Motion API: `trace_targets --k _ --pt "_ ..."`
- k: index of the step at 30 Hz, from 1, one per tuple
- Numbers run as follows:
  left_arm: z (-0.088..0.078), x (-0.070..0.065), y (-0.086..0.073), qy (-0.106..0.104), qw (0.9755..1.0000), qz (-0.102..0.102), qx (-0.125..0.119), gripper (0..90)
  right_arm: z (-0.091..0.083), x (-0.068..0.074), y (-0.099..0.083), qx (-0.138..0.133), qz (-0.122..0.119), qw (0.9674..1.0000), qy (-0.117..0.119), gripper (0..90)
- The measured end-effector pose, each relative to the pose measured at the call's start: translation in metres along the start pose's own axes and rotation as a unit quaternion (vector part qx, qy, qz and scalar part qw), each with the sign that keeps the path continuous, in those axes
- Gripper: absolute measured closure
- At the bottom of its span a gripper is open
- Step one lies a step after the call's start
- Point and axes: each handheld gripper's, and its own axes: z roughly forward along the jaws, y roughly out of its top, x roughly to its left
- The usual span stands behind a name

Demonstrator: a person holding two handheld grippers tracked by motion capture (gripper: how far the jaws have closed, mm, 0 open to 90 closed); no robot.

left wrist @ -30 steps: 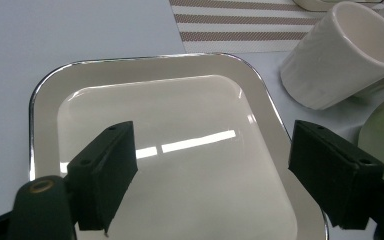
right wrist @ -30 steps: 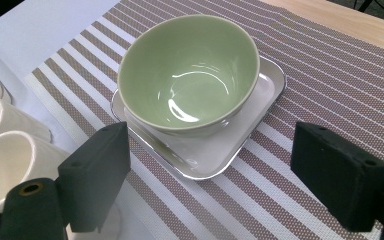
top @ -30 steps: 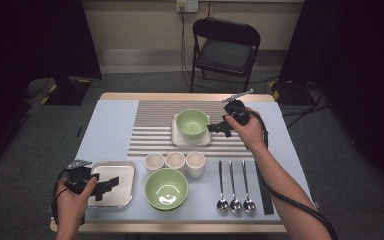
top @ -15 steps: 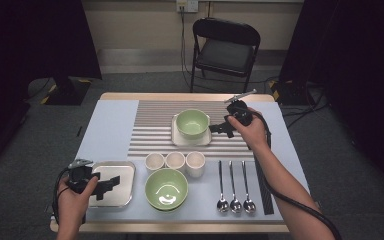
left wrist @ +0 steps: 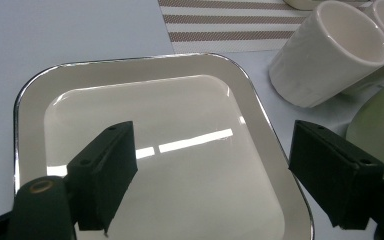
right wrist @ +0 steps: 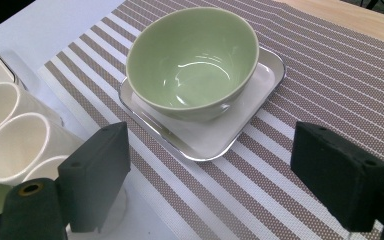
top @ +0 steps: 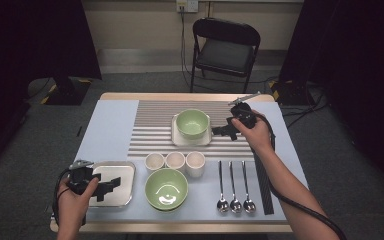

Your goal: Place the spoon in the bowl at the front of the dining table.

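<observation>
We hold the left gripper [top: 101, 186] with fingers spread wide over the empty tray [top: 125, 170], gripping nothing. Right of the tray stand three cups [top: 175, 161]. Our right gripper [top: 223, 131], fingers also spread, hangs beside the plate [top: 176, 137] carrying a green bowl [top: 192, 123], beyond the cups.

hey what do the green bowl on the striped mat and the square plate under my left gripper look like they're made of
The green bowl looks like glazed ceramic: smooth, glossy, with bright highlights inside. The square plate below the open left hand-held gripper also looks like glossy cream ceramic, mirroring light strips, though melamine is possible; its thin rim looks silvery, perhaps a metallic trim.
</observation>
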Motion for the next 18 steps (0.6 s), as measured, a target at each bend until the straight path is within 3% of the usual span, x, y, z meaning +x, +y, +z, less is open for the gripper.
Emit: trace_targets --k 18 --pt "0.000 -0.007 0.002 -0.009 0.9999 0.012 0.007 18.9 -0.006 -0.001 -0.012 0.000 0.003 1.0000 0.009 15.6"
